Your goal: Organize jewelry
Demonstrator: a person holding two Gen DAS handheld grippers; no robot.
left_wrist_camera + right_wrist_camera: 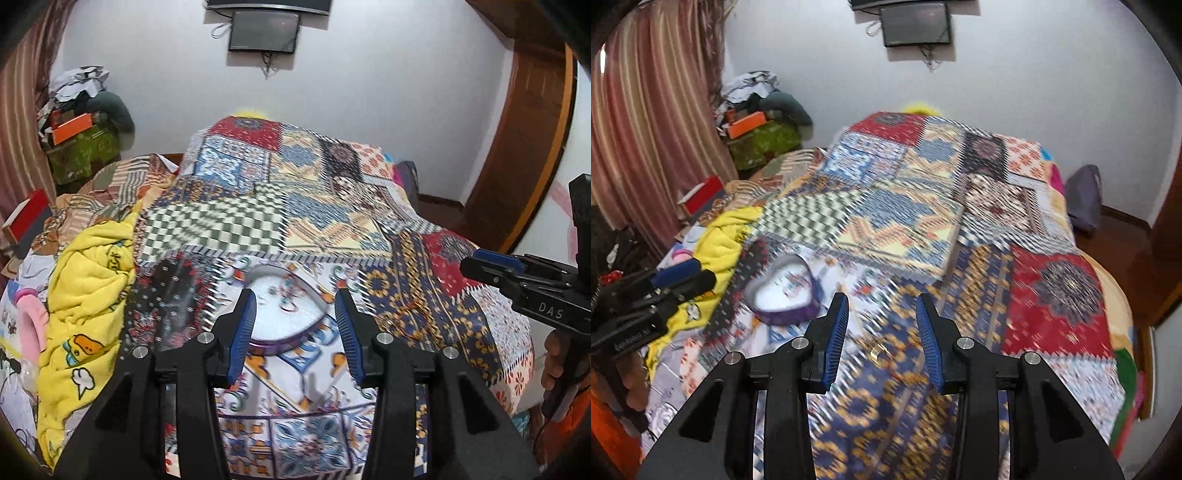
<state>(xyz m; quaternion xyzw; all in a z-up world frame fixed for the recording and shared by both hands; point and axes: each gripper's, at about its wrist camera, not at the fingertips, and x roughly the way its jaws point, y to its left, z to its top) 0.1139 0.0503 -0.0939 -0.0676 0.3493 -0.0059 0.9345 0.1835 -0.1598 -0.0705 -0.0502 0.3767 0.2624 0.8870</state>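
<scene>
Jewelry box (783, 293), heart-shaped and open, rests on the patchwork bed (1052, 295); left gripper (295, 328) and right gripper (882, 328) hover spread wide, empty; gold ring (877, 350) lies loose, seemingly not yet stowed.

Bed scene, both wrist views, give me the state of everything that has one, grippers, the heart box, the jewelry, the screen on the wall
Left gripper: open, holding nothing, aimed at the heart box.
Right gripper: open, holding nothing, above the gold piece.
Heart-shaped box: lid off, resting on the quilt; contents too blurred to identify.
Gold jewelry piece: loose on the quilt, outside the box.
Wall screen: dark, off.
Quilt: spread over the bed.
</scene>
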